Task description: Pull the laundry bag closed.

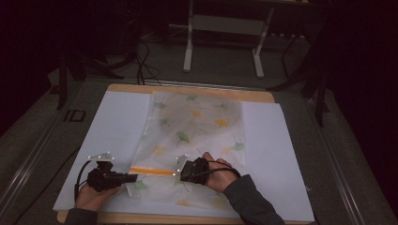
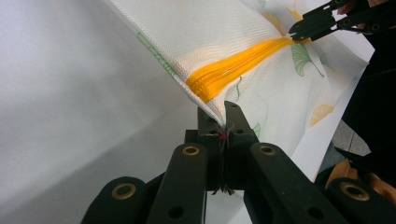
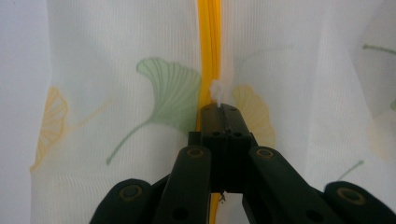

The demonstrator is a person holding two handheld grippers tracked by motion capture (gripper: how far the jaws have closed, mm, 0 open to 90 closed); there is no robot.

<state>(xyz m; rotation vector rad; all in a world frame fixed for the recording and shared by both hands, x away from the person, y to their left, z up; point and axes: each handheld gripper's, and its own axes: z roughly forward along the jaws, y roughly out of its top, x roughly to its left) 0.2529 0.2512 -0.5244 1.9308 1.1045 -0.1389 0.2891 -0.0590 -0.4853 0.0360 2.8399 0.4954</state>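
A white mesh pouch printed with green and yellow ginkgo leaves lies flat in the middle of the high view, on a white sheet that covers most of the wooden counter. An orange zipper runs across the pouch near its lower edge, in the lower centre of that frame. The left tongs, held by the left hand at the lower left, reach to the pouch's left edge by the zipper's end. In the left gripper view the left tongs sit at the bottom centre, pressed together on the corner of the mesh pouch just below the end of the orange zipper, and that corner is lifted off the white sheet. The right tongs show at the upper right of the same view, their tips at the zipper line. In the high view the right tongs, held by the right hand, meet the zipper's right end. The right gripper view has the right tongs at lower centre, closed on a small white zipper pull where the orange zipper runs straight up the frame over the leaf-printed mesh pouch.
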